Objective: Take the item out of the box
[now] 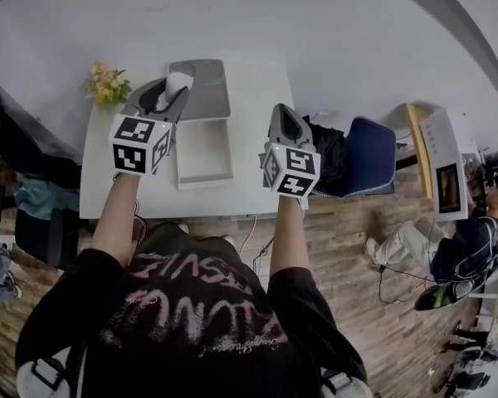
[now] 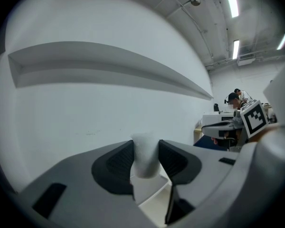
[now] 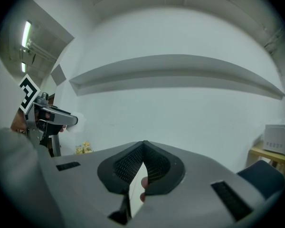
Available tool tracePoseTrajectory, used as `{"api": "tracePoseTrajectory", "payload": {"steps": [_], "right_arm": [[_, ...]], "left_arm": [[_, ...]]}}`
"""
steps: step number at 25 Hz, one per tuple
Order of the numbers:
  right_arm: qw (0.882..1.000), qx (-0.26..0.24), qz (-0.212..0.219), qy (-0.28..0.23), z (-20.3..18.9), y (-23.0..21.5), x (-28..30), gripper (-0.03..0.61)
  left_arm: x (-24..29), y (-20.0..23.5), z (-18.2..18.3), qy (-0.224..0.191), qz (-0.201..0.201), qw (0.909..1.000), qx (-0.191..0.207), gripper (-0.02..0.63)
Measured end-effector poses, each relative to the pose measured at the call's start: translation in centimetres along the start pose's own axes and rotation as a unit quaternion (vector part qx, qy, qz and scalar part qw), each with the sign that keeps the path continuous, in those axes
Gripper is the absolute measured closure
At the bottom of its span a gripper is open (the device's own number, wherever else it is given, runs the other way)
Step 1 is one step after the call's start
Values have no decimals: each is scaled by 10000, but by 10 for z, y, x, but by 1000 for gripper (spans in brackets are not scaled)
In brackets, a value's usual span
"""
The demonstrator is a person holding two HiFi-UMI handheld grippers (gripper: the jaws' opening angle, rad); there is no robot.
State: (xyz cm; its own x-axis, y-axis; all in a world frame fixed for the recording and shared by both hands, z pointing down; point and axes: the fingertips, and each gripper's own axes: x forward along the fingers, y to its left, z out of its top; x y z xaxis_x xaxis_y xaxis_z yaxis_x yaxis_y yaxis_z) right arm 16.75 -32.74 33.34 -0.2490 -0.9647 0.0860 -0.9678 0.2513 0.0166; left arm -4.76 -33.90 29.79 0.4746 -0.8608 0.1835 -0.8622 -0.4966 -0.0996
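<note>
My left gripper [image 1: 175,90] is shut on a small white soft-looking item [image 1: 179,81], held up above the far part of the white table [image 1: 257,81]. In the left gripper view the item [image 2: 144,156] stands pinched between the two dark pads, with my left gripper [image 2: 146,150] level before the wall. The open white box [image 1: 204,152] lies on the table below, and its grey lid [image 1: 204,91] lies flat behind it. My right gripper [image 1: 280,111] hovers to the right of the box, jaws together and nothing in them; the right gripper view shows its tips [image 3: 143,144] meeting.
A bunch of yellow flowers [image 1: 106,82] stands at the table's far left corner. A blue chair [image 1: 371,156] with a black bag [image 1: 327,151] stands right of the table. Further right are a white appliance [image 1: 445,167] on a stand and a seated person [image 1: 469,251].
</note>
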Motion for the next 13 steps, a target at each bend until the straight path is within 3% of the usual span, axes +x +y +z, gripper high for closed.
{"api": "tracePoseTrajectory", "payload": {"steps": [13], "right_arm": [[10000,3,27,-66,8,3,6,569]], "left_arm": [[-3,7,11,-192,51,9998,-5,449]]}}
